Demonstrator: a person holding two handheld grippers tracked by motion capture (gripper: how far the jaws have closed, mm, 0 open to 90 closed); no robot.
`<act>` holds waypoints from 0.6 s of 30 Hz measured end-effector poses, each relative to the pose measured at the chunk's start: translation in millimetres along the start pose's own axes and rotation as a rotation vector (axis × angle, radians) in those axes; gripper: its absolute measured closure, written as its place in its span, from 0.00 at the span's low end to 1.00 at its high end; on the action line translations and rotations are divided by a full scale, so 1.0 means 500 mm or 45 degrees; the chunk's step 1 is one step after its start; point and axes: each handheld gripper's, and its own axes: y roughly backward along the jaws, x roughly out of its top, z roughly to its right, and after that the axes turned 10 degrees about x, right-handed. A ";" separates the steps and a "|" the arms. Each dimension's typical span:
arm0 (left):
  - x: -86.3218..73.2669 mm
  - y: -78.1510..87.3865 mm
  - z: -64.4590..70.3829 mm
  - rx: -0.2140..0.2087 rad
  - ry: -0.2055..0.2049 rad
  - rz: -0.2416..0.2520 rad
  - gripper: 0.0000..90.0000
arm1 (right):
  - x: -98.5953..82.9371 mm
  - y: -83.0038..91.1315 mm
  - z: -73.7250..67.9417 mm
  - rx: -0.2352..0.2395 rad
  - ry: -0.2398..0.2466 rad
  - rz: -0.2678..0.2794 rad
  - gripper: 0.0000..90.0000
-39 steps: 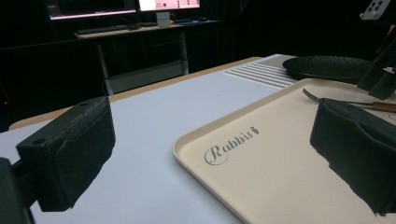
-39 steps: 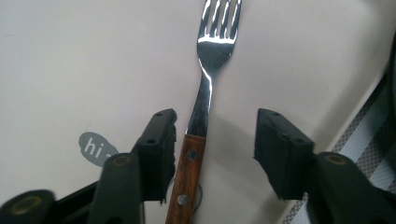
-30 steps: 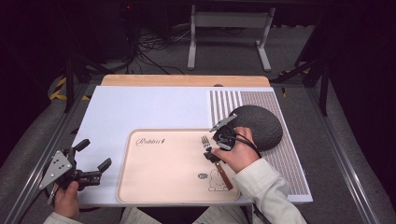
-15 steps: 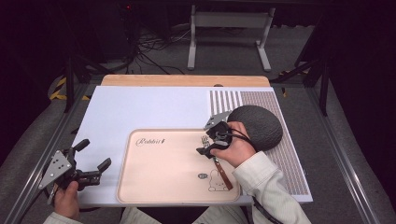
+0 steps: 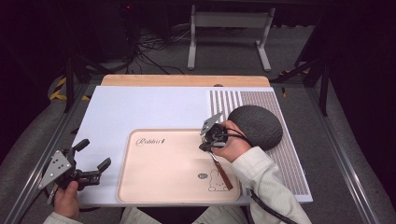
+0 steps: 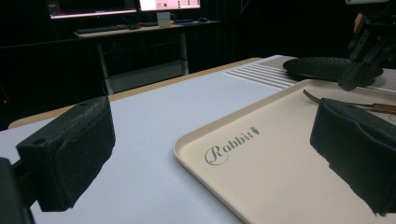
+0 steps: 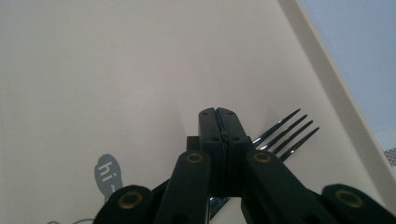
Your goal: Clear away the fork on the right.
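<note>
A mat [image 5: 140, 107] was spread over the tabletop [image 5: 187, 80]. A tray [image 5: 159, 186] was set on the mat's near middle. A fork [image 5: 219, 165] was laid in the tray's right part, its tines toward the far side. A plate [image 5: 259, 123] was placed on the mat just right of the tray's far corner. The left gripper [image 5: 93, 156] was held left of the tray, the right gripper [image 5: 206, 145] over the fork.

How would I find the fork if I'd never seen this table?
Look for the pink tray with a bunny picture, lying on the white mat. Near its right edge, beside the dark round plate, lies the fork, clamped by the right gripper. It's the thin metal thing with a brown handle.
</note>
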 end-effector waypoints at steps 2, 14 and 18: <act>0.000 0.000 0.000 0.000 -0.002 -0.001 0.01 | 0.000 -0.015 0.009 0.015 0.009 -0.021 1.00; 0.000 0.001 -0.001 -0.003 -0.001 -0.003 0.01 | -0.009 -0.045 0.040 0.007 -0.040 -0.071 1.00; 0.000 0.000 -0.001 -0.001 -0.001 -0.004 0.01 | -0.012 -0.052 0.044 0.004 -0.044 -0.082 1.00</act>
